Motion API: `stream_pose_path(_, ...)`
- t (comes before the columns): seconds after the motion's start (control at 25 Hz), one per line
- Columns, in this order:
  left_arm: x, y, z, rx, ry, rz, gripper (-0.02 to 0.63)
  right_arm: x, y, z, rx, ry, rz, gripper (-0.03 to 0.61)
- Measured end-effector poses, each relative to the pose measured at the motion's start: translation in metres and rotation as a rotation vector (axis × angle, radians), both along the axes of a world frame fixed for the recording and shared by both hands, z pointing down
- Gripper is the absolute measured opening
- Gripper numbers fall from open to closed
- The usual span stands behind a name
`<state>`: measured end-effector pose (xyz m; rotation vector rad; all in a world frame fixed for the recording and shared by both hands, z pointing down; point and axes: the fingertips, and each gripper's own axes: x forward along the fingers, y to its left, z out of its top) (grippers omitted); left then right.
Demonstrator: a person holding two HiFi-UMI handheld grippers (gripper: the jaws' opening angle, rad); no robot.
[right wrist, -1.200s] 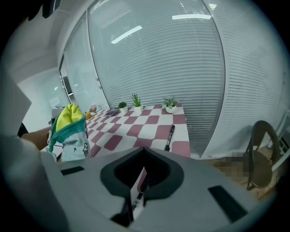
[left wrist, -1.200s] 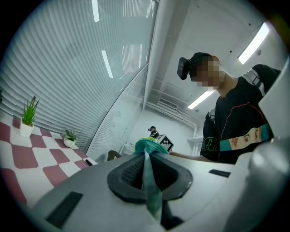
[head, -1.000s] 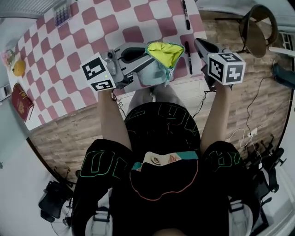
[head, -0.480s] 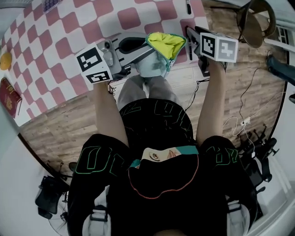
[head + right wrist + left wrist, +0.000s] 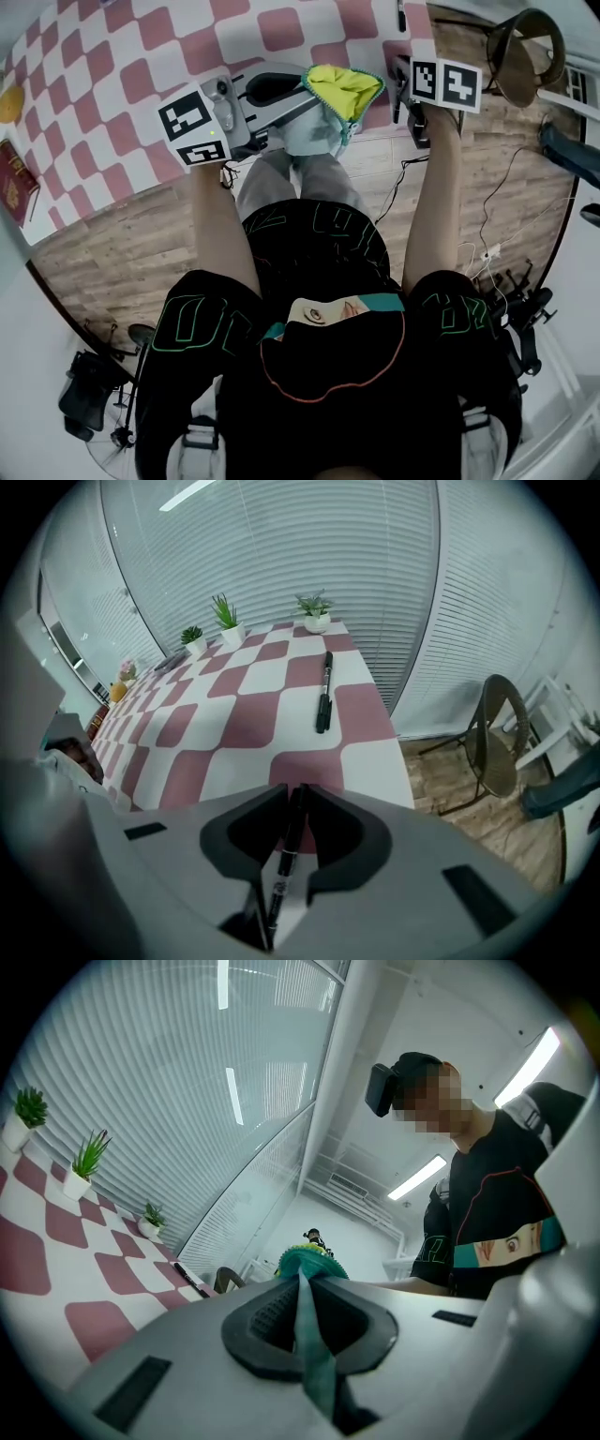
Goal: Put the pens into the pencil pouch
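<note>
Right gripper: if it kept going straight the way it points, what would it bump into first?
The right gripper would first meet the black pen already between its fingers, which are closing around it. Just beyond the pen, it seems, is the checkered table.

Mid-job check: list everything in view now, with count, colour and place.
table: 1, pink-and-white checked, straight ahead
pouch: 1, teal, yellow lining, mouth open, over the table's near edge
pens: 2, black, one being gripped, one lying farther up the table
potted plants: 3, green in white pots, table's far end
book: 1, red, table's left end
chair: 1, brown, on wooden floor, right of table
person: 1, black clothes, at the near edge
left gripper: 1, grey, shut on the pouch's edge
right gripper: 1, grey, jaws closing round the near pen
</note>
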<state>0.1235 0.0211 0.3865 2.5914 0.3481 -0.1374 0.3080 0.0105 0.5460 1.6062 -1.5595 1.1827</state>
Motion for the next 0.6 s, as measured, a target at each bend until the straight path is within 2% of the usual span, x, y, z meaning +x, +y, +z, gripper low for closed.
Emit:
stream_pose_path(0.12, 0.0, -0.002, -0.002, 0.002, 0.002, -0.009, 0.012, 0.007, 0.003, -0.002, -0.001, 0.031, 0.011, 0.063)
stream_pose_path(0.28, -0.011, -0.006, -0.009, 0.009, 0.021, -0.028, 0.012, 0.004, 0.001, -0.009, 0.026, 0.024, 0.032, 0.061)
stream_pose_path(0.6, -0.052, -0.025, -0.024, 0.069, 0.062, -0.065, 0.012, -0.04, -0.023, -0.062, 0.251, 0.036, 0.086, 0.061)
